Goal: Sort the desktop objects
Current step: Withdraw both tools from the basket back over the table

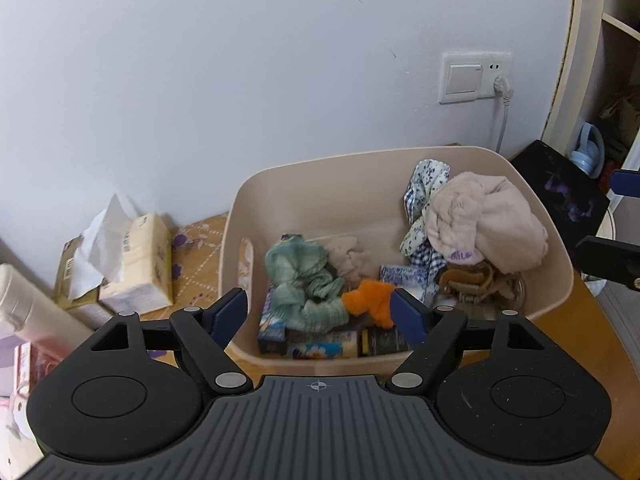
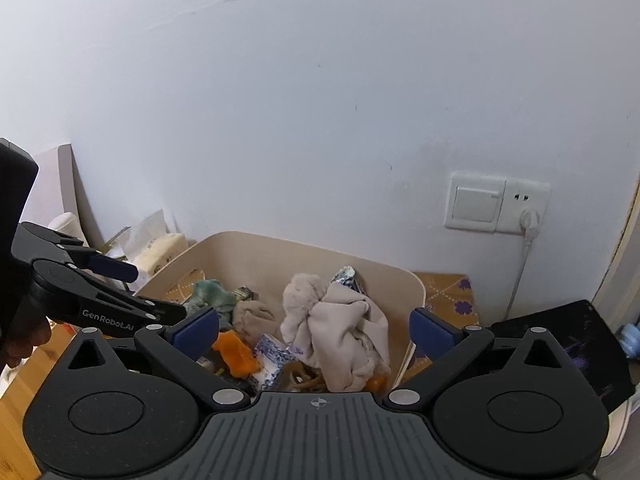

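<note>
Both grippers empty over the bin [image 1: 400, 168]
Left gripper [image 1: 318, 312] & right gripper [image 2: 316, 330] spread wide; beige cloth [image 1: 480, 220] soft, light — you pinch a fold.

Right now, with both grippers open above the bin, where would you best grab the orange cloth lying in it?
Probably by the raised orange cloth bunch at its middle, coming from above with the left gripper. It lies crumpled atop the boxes near the beige bin's front wall, beside the green cloth, so a side approach looks blocked.

Both wrist views look down close over the shared beige bin [image 1: 400, 168], wall behind
</note>
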{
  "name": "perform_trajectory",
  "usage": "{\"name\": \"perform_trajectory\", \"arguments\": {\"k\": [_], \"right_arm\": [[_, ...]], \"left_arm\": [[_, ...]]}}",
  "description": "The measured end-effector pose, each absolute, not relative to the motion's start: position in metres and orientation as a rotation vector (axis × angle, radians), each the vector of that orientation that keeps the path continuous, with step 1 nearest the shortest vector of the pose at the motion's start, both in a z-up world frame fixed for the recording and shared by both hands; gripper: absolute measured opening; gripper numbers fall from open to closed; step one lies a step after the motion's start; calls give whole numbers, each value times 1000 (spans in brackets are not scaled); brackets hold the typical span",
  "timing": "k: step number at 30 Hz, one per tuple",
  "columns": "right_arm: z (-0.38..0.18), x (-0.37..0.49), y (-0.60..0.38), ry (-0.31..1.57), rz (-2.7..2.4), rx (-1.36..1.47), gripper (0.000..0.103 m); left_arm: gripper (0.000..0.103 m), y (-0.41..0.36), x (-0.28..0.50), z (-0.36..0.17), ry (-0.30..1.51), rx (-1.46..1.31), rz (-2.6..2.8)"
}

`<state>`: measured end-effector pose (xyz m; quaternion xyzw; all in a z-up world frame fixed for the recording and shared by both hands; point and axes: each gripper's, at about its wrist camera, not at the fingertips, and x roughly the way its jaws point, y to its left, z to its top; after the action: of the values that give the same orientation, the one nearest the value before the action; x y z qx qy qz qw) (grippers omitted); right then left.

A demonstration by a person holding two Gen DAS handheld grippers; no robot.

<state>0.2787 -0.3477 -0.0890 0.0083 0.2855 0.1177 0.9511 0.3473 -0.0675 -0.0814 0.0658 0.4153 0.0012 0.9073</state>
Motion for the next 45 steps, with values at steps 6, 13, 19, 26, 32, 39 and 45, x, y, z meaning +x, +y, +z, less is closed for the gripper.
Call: {"name": "perform_trajectory", "arguments": {"k": [6, 13, 19, 26, 32, 39, 45], "right_arm": [[-83, 249, -338, 563, 248, 16, 103], [-88, 223, -323, 576, 271, 6, 103], [-99, 205, -309, 610, 289, -5, 103], [-118, 195, -295, 666, 310, -11, 103], [-140, 201, -279, 725, 338, -25, 103], [-172, 220, -261, 801, 364, -26, 103], [-198, 237, -244, 843, 369, -41, 103]], "left_arm": [[80, -57, 317, -79, 855, 147, 19], [80, -39, 284, -80, 858, 146, 39], [81, -22, 262, -92, 874, 145, 52], [81, 0, 248, -115, 926, 154, 61], [81, 17, 248, -140, 984, 183, 69], [81, 34, 256, -167, 1033, 205, 57], [81, 33, 266, -182, 1023, 285, -15]]}}
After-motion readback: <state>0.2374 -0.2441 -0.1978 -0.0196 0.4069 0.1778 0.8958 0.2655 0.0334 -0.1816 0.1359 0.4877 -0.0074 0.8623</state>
